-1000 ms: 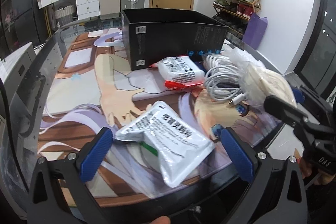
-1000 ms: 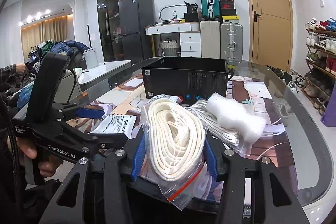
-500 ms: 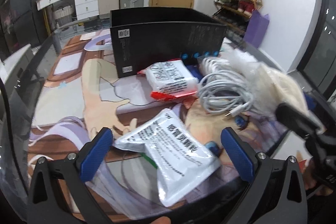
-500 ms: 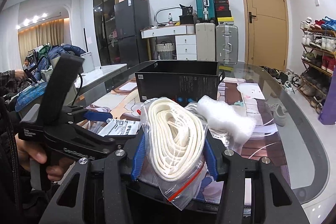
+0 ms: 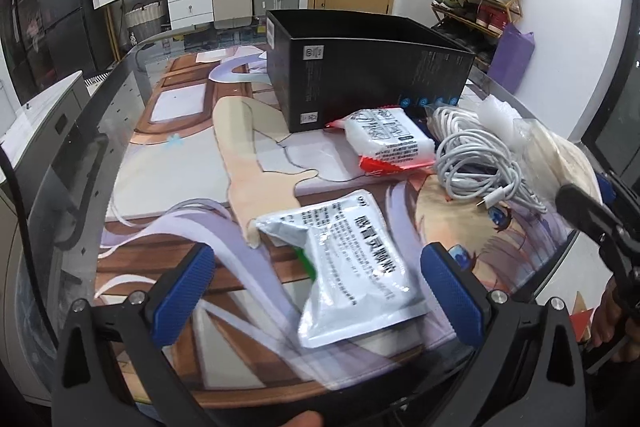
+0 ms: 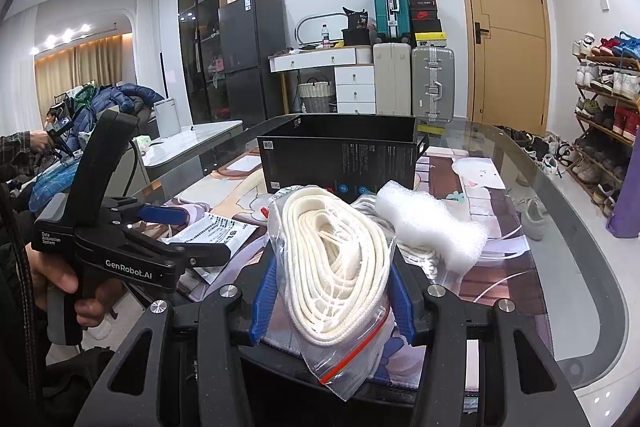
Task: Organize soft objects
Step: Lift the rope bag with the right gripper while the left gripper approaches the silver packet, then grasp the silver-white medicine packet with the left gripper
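Glass-topped counter (image 5: pixel 120 115) under a printed mat (image 5: pixel 256 163), suitcases, a door and a shoe rack behind. Far on the mat, an open black box (image 5: pixel 372 75); inside hidden from both views.

Left view: left gripper (image 5: pixel 316 291) with fingers (image 5: pixel 180 291) spread wide, either side of a silver-white packet (image 5: pixel 352 267) lying flat on the near mat. Cannot tell for sure whether either pad touches it; both look clear of it. Beyond, just before the box, a white wipes pack with red edge (image 5: pixel 388 139); right of that, a coil of white cable (image 5: pixel 476 163), then a piece of white foam (image 5: pixel 496 115), partly covered. At the right edge, the bag of rope (image 5: pixel 560 155), blurred and cut off by the other tool's black body.

Right view: right gripper (image 6: pixel 332 291) closed narrow on that clear zip bag of cream rope (image 6: pixel 340 255), blue fingers (image 6: pixel 264 295) pressing both sides, bag's red-striped seal hanging below. Foam (image 6: pixel 432 227) plain here, just right of the bag; cable mostly hidden behind it. Wipes pack only a red sliver. At near left, a hand (image 6: pixel 64 283) round the left tool's black handle, packet (image 6: pixel 216 231) partly hidden behind it.
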The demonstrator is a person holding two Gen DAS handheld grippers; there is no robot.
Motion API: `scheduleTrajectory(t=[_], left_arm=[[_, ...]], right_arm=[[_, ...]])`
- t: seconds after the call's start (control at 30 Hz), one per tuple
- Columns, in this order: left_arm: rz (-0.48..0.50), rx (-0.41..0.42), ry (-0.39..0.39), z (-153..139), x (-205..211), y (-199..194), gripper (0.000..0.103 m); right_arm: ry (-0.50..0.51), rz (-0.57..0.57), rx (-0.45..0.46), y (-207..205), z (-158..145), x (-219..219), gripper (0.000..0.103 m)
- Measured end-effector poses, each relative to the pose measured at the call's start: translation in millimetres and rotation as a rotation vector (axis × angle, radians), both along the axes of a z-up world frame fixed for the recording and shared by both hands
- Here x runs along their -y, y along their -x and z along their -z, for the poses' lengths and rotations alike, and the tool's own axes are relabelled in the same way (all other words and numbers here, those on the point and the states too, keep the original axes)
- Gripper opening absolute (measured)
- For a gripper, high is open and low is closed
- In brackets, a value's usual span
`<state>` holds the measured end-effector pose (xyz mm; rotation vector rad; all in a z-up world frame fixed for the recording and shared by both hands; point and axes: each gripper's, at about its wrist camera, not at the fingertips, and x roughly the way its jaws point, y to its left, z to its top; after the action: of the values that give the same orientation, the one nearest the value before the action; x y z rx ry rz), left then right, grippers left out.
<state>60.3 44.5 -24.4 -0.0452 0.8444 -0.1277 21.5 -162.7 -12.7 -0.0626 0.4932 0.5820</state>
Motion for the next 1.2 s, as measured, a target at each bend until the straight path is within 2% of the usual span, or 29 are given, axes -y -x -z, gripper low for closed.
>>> scheduleTrajectory(t=[0.07,0.13,0.2,0.23,0.27,0.43,0.47,0.5,0.67,0.73,0.8,0.83,0.9,0.97,1.13,1.17,1.2], left_arm=[[-0.001,-0.003,-0.024,1,5,-1,0.1],[0.003,0.011,-0.085,1,13,0,0.089],[0.027,0.024,-0.072,-3,16,3,0.066],[0.041,0.033,-0.072,-4,17,5,0.057],[0.052,0.039,-0.07,-4,18,5,0.052],[0.076,0.068,-0.029,-10,18,9,0.047],[0.076,0.078,-0.016,-13,17,10,0.034],[0.077,0.078,-0.007,-14,16,10,0.027],[0.076,0.071,0.007,-17,15,9,0.028],[0.087,0.062,0.057,-17,14,11,0.034],[0.079,0.062,0.071,-19,15,11,0.067],[0.079,0.072,0.061,-20,17,11,0.071],[0.071,0.088,0.007,-20,24,11,0.072],[0.059,0.067,-0.024,-15,28,7,0.072],[0.07,0.038,-0.039,-4,34,0,0.072],[0.075,0.043,-0.061,-3,36,0,0.071],[0.079,0.051,-0.073,-3,37,0,0.065]], right_arm=[[0.001,0.001,0.002,0,0,0,0.049],[0.002,0.001,0.002,1,0,0,0.049],[0.004,0.002,0.004,0,0,-1,0.049],[0.006,0.002,0.005,0,0,-1,0.049],[0.008,0.003,0.007,0,0,-2,0.049],[0.009,0.004,0.017,3,-4,-1,0.049],[0.01,0.005,0.021,3,-5,0,0.049],[0.01,0.006,0.022,3,-6,0,0.049],[0.012,0.006,0.03,3,-10,1,0.049],[0.014,0.003,0.036,5,-11,0,0.049],[0.014,0.003,0.038,7,-12,0,0.049],[0.014,0.003,0.037,7,-12,0,0.049],[0.012,0.002,0.038,7,-13,0,0.049],[0.016,0.003,0.039,7,-13,0,0.049],[0.012,0.004,0.041,7,-14,1,0.049],[0.012,0.005,0.041,6,-14,2,0.049],[0.012,0.007,0.04,6,-14,2,0.049]])
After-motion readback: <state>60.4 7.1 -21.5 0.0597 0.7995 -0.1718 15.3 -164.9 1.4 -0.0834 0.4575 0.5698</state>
